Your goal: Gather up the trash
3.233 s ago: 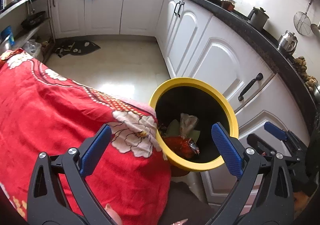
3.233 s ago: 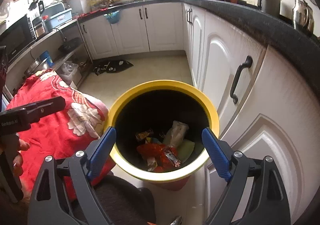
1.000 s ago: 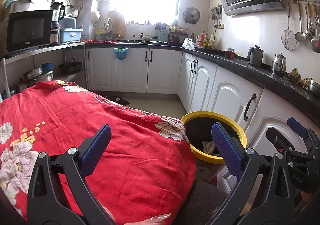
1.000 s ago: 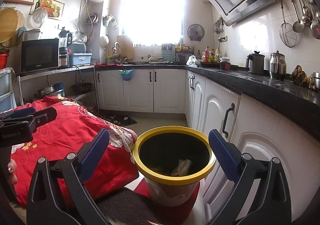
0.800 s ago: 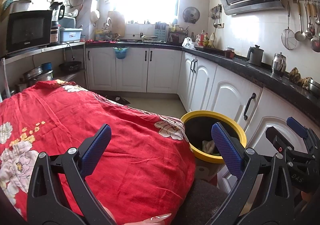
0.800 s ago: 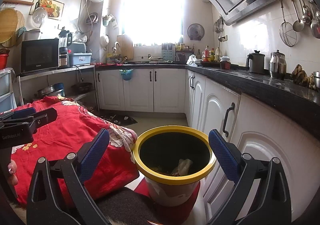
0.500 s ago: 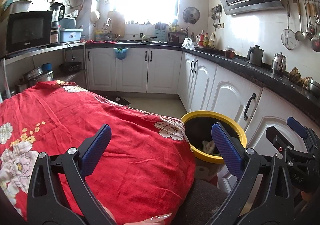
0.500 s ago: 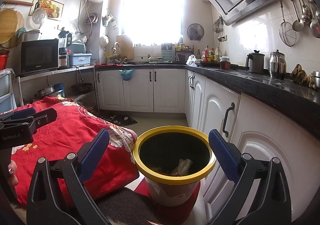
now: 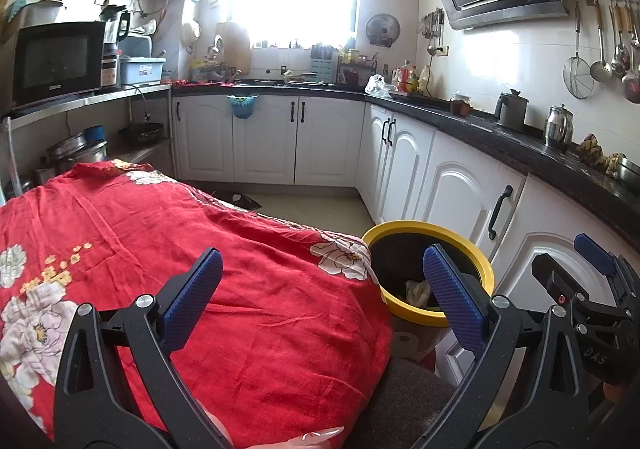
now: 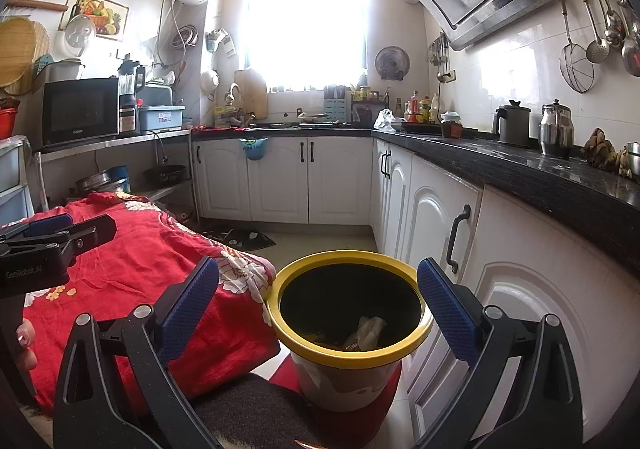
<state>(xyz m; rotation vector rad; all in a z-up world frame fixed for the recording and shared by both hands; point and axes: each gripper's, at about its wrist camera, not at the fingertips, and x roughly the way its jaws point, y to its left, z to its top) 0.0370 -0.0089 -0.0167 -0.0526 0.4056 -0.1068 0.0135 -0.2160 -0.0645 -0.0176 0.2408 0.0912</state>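
**Trash collection: bin loaded, both tongs idle**

- Left tongs point(image 9: 320, 291): hanging released and empty over the red cloth point(image 9: 168, 249) covering the table.
- Right tongs point(image 10: 318, 297): hanging released and empty, framing the bin point(image 10: 348, 329).
- Bin: standing on the floor just beside the table's right edge, against the white cabinets point(image 10: 520, 289); holding trash point(image 10: 368, 331), a pale wrapper and some darker scraps.
- Cloth: showing no loose trash on its visible part.
- Step in hand, judged: scanning for remaining pieces. Doing it well is calling for sweeping the view along the table's edges and corners before reaching, with tongs kept spread.
- Hidden: the table's left and near edges are running out of frame; the bin's bottom is sitting in shadow, its contents hard to identify; glare is washing out the window.
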